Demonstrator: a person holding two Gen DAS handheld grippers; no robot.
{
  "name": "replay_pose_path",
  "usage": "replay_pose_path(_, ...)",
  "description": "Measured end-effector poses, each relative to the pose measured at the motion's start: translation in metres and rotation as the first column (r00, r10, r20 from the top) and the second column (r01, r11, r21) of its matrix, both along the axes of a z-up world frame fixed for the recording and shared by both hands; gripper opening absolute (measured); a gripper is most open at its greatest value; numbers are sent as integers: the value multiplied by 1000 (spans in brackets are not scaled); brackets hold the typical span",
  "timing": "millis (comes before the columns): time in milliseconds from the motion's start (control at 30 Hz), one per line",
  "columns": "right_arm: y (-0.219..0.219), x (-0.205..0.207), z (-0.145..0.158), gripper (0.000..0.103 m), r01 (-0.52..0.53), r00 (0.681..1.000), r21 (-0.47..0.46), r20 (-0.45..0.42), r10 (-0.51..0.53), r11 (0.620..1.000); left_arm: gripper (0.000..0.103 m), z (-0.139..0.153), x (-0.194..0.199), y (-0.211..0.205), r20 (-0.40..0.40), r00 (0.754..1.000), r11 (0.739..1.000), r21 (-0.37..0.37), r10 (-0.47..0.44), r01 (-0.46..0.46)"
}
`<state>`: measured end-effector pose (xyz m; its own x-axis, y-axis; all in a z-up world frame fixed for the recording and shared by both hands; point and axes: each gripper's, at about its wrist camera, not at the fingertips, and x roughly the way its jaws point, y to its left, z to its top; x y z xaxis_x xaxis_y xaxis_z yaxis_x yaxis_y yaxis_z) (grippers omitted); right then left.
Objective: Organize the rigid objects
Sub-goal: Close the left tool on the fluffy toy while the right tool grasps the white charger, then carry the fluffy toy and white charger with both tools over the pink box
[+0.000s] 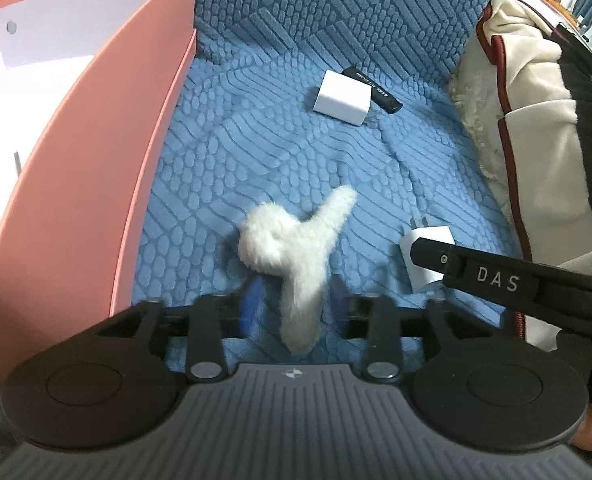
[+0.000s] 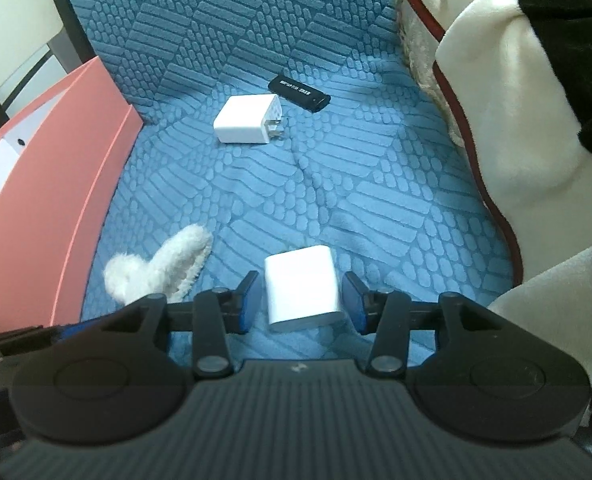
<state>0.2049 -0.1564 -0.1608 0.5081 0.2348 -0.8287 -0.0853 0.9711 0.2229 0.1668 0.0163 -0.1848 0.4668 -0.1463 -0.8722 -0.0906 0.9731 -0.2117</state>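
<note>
A white fluffy hair claw (image 1: 296, 248) lies on the blue textured cover (image 1: 296, 152), and its lower end reaches between the blue pads of my left gripper (image 1: 296, 304). Those jaws stand apart and do not press on it. In the right wrist view the fluffy claw (image 2: 160, 268) shows at the lower left. A white charger block (image 2: 301, 288) rests on the cover between the pads of my right gripper (image 2: 301, 304), with thin gaps on both sides. One black finger (image 1: 495, 280) of the right gripper crosses the left wrist view over that charger (image 1: 423, 256).
Farther back lie a second white charger (image 2: 248, 120) with its prongs showing and a black USB stick (image 2: 299, 92). A pink box (image 1: 116, 140) stands along the left. A cream garment with dark trim (image 2: 515, 120) is piled on the right.
</note>
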Motion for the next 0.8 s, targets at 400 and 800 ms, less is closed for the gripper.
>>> replay_pose_path(400,2,9,-10,47,7,1000,4,-22,-7,1000,58,-3,14,-15,34,998,990,126,-60,55)
replay_pose_path(800,-10,14,-8,47,76,997,33,-14,-75,997,58,-11,35,-21,61,994,980,184,-91,78)
